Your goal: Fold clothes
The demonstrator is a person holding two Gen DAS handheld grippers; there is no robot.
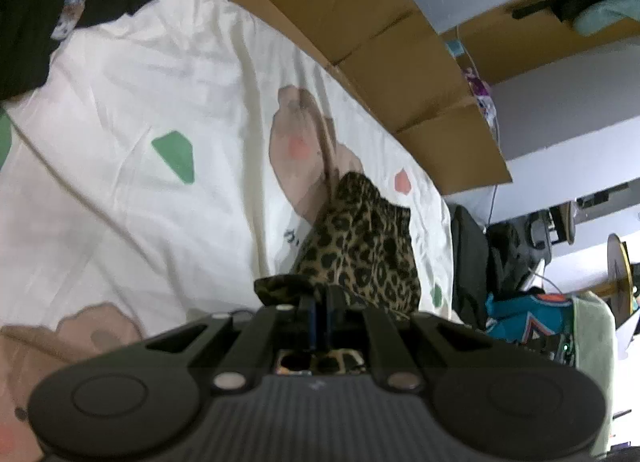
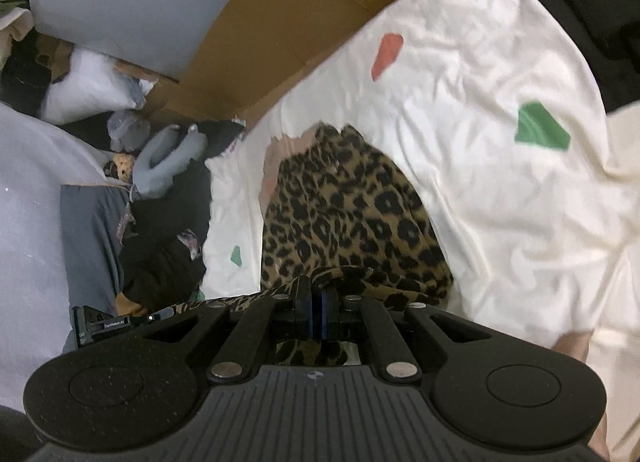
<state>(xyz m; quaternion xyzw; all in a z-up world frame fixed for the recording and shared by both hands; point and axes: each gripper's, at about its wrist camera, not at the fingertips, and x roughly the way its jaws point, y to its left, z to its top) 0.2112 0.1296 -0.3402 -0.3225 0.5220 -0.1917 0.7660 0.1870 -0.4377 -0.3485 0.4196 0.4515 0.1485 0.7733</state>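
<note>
A cluttered home bedroom: printed bedsheet (image 1: 168, 73), cardboard boxes (image 1: 360, 21), piled clothes (image 2: 164, 246).

Faint "GenRobot.AI" — on the black device (image 2: 105, 325) at left

Indoor light soft and even, moderately dim; no hard shadows; white bedsheet (image 1: 168, 73) near overexposed in the right wrist view, wrinkles washed out; both views soft, slight motion blur; strong fisheye bending along the cardboard (image 1: 400, 61) edge; faint sheen on each gripper body; frame corners dark, detail lost.
</note>
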